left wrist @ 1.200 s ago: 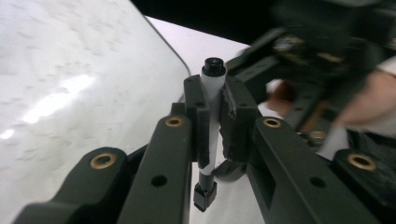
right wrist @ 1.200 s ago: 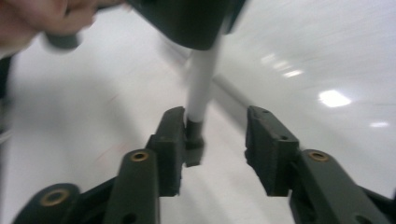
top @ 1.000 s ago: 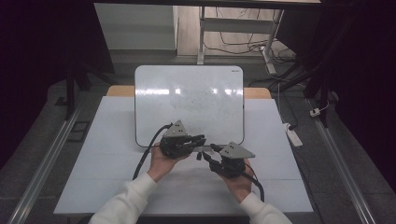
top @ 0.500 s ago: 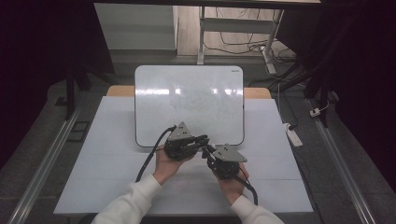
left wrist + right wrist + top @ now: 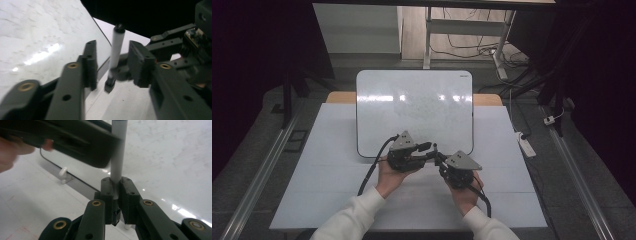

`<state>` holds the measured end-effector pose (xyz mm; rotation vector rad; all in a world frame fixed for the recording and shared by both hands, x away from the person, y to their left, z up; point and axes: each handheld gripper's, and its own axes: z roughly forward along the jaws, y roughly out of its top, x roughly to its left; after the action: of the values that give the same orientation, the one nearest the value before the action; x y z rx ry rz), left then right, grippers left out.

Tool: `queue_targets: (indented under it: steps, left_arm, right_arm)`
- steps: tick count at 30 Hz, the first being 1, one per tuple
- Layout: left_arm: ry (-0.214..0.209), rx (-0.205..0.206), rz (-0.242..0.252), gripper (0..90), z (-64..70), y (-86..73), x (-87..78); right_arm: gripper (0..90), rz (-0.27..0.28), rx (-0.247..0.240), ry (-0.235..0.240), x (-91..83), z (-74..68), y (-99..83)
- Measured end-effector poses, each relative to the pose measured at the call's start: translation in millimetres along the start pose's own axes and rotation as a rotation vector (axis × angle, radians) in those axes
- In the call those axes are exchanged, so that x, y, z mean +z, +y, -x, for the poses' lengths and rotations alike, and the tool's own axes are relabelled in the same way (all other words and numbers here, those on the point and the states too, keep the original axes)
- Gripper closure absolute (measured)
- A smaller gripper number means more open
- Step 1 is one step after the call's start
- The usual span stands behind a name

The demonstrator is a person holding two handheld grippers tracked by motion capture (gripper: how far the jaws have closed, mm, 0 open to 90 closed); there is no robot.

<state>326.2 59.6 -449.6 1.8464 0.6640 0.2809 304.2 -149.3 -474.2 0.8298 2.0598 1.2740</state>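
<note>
Marker (image 5: 117, 157) over the whiteboard (image 5: 412, 110) edge is light, stiff, slick: your right gripper (image 5: 115, 195) clamps its lower barrel, left gripper (image 5: 111, 65) stands open around it, take the cap end.

Overhead light fell on my table (image 5: 337, 165) while the room around it lay nearly black, and bright glare streaks showed on the whiteboard (image 5: 414, 107) near its far edge. In my left gripper view the close jaws were soft and the marker (image 5: 116, 47) slightly smeared. My right gripper view blurred toward its upper left corner.
</note>
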Motion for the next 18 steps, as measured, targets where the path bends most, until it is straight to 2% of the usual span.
queue_targets:
  steps: [4,10,14,18]
  left_arm:
    - [0.028,0.013,-0.013,51.5,-6.0,-2.0,-14.3]
    - [0.073,0.025,-0.084,44.8,-16.6,-20.2,-47.2]
    - [0.105,0.006,-0.123,43.5,-23.6,-42.0,-73.7]
    - [0.133,-0.039,-0.139,43.3,-29.9,-67.1,-102.8]
  right_arm:
    - [80.9,-0.015,0.033,-0.016,-3.5,17.6,3.7]
    - [80.9,-0.074,0.090,-0.045,-7.2,55.8,10.9]
    - [80.9,-0.127,0.130,-0.057,-0.5,78.4,12.2]
    - [80.9,-0.180,0.166,-0.057,10.8,92.8,17.4]
